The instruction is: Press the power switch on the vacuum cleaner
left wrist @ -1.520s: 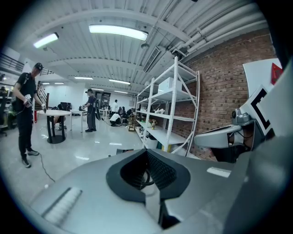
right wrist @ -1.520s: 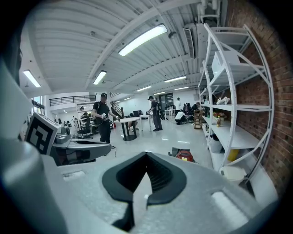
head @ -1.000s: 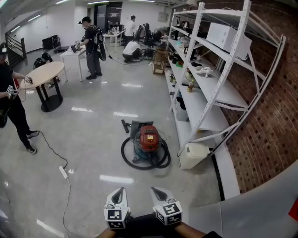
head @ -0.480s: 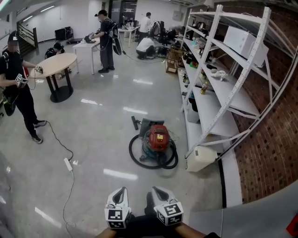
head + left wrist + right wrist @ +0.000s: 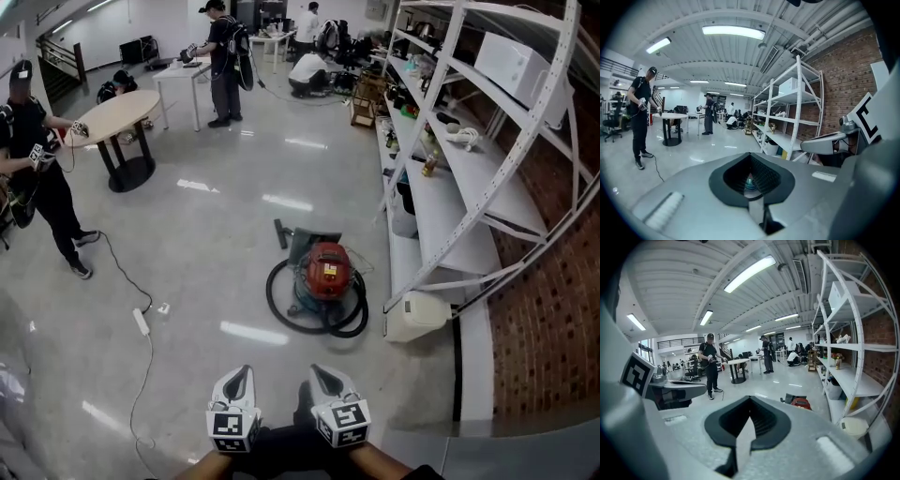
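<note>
While the vacuum sits on the floor by the shelves, well ahead, the left tongs and right tongs hang clenched, empty — the switch is not yet reached; approach and press are left.

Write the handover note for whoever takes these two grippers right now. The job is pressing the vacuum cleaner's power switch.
Left gripper: shut, holding nothing, held low in front of the body.
Right gripper: shut, holding nothing, beside the left one.
Red-topped vacuum cleaner with a teal body: on the glossy grey floor ahead and slightly right. Its black hose is coiled round the base, next to the white metal shelving.
Done: nothing. Neither gripper touches the vacuum cleaner.
Left: walk up, find the power switch (too small to make out from here) and press it.
</note>
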`<state>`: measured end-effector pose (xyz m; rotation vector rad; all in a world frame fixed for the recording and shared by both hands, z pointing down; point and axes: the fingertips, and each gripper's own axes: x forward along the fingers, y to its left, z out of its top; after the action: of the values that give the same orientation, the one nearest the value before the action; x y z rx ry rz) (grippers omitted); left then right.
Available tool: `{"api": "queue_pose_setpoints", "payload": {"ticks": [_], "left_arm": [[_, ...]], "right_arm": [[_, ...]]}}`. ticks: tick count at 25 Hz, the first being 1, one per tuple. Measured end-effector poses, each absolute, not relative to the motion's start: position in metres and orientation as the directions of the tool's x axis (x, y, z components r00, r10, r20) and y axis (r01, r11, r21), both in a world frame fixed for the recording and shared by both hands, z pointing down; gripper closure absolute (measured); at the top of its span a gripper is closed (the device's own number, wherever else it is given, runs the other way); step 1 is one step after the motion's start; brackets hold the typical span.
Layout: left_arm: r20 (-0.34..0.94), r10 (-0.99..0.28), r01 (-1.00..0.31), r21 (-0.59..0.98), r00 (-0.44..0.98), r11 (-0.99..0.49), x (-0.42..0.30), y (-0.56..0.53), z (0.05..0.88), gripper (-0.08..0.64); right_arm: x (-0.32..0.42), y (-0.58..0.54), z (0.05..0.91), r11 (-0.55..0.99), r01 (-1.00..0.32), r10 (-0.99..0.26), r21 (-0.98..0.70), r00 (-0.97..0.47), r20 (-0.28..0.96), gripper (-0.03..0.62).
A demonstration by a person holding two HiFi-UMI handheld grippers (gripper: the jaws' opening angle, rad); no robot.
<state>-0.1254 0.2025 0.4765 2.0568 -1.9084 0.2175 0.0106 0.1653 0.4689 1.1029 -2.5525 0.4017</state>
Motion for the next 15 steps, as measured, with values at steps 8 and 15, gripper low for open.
{"api": "queue_pose_setpoints", "payload": {"ticks": [8,15], "left_arm": [[0.348,-0.934,-0.991,0.131,0.081,-0.037,-0.088,0.124,0.465,0.545],[0.350,-0.935,-0.997,0.070,0.056,-0.033,-0.061,0.079,0.466,0.545]], "right_arm": [[0.042,0.085,0.469,0.682,-0.718,-0.624,-0.139,-0.671,0.400,0.600],[0.062,0.042,0.470,0.707,-0.692,-0.605,-0.146,-0.699,0.382,0.600]]}}
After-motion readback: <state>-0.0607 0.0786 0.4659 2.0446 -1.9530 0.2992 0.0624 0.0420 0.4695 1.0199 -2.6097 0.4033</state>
